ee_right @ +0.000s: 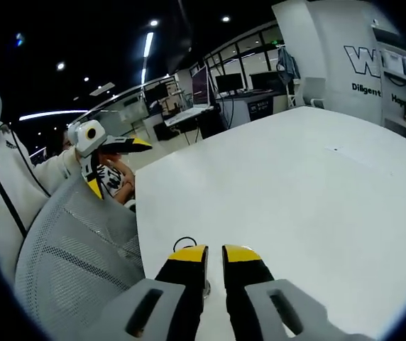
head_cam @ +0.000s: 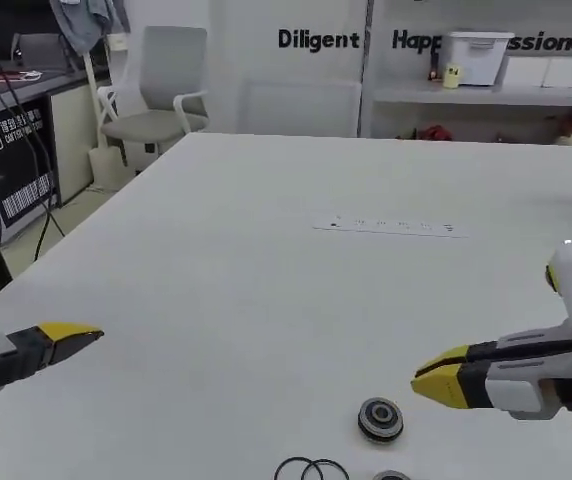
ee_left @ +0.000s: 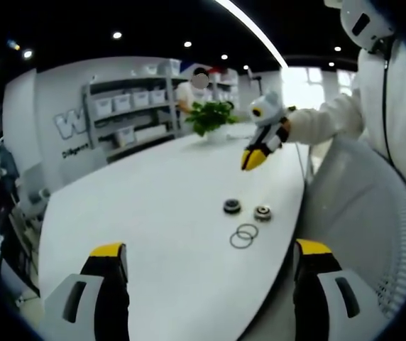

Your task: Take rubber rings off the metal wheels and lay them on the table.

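Two metal wheels lie near the white table's front edge: one (head_cam: pixel 380 419) (ee_left: pixel 232 207) in plain sight, the other (head_cam: pixel 391 476) (ee_left: pixel 262 212) cut by the head view's bottom edge. Two loose black rubber rings (head_cam: pixel 311 469) (ee_left: pixel 244 236) lie overlapping beside them. My right gripper (head_cam: pixel 436 382) (ee_right: pixel 214 256) hovers just right of and above the wheels, its yellow-tipped jaws shut with nothing between them. My left gripper (ee_left: pixel 210 254) is far off at the table's left front, jaws wide open and empty. One of its fingertips (head_cam: pixel 76 334) shows in the head view.
The white table (head_cam: pixel 286 260) stretches far ahead, with a flush socket strip (head_cam: pixel 391 226) in its middle. A grey chair (head_cam: pixel 161 85) stands at the far left corner, and shelves (head_cam: pixel 486 95) with a white bin run behind. A mesh chair back (ee_left: pixel 359 213) is close to me.
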The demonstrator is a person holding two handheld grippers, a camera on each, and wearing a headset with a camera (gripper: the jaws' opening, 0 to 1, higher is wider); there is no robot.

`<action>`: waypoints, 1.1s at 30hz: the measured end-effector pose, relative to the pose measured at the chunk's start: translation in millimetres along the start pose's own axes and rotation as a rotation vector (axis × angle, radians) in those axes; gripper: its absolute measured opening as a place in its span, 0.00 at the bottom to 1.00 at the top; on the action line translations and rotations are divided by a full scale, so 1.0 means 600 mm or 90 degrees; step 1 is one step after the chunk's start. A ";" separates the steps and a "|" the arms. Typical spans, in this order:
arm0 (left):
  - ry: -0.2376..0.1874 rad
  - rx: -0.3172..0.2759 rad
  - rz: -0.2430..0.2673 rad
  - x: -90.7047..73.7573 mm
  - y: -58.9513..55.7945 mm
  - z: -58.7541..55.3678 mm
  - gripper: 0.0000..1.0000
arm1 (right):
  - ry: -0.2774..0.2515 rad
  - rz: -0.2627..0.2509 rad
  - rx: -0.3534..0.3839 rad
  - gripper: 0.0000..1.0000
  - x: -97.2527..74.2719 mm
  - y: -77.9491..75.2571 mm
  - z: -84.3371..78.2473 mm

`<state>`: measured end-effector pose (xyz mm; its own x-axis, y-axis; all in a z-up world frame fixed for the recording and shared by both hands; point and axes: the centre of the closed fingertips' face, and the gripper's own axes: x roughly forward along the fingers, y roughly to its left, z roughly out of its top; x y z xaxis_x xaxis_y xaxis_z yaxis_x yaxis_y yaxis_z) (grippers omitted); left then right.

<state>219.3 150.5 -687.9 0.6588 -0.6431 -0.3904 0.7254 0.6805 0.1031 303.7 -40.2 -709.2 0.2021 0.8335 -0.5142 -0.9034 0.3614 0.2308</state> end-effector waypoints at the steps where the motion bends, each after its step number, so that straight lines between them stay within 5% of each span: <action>1: 0.000 0.001 -0.002 0.000 0.000 0.001 0.99 | -0.003 -0.004 -0.002 0.06 -0.005 -0.002 0.002; 23: -0.014 0.003 -0.037 0.017 0.000 0.041 1.00 | -0.031 -0.041 0.008 0.23 -0.051 -0.027 -0.015; 33: -0.038 0.021 -0.066 0.046 -0.009 0.083 1.00 | -0.025 -0.042 0.027 0.32 -0.042 -0.031 -0.043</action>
<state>243.6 111.9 -653.8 0.5903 -0.7298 -0.3449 0.7956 0.5982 0.0959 305.6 -78.9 -721.9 0.2764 0.8229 -0.4964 -0.8710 0.4328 0.2326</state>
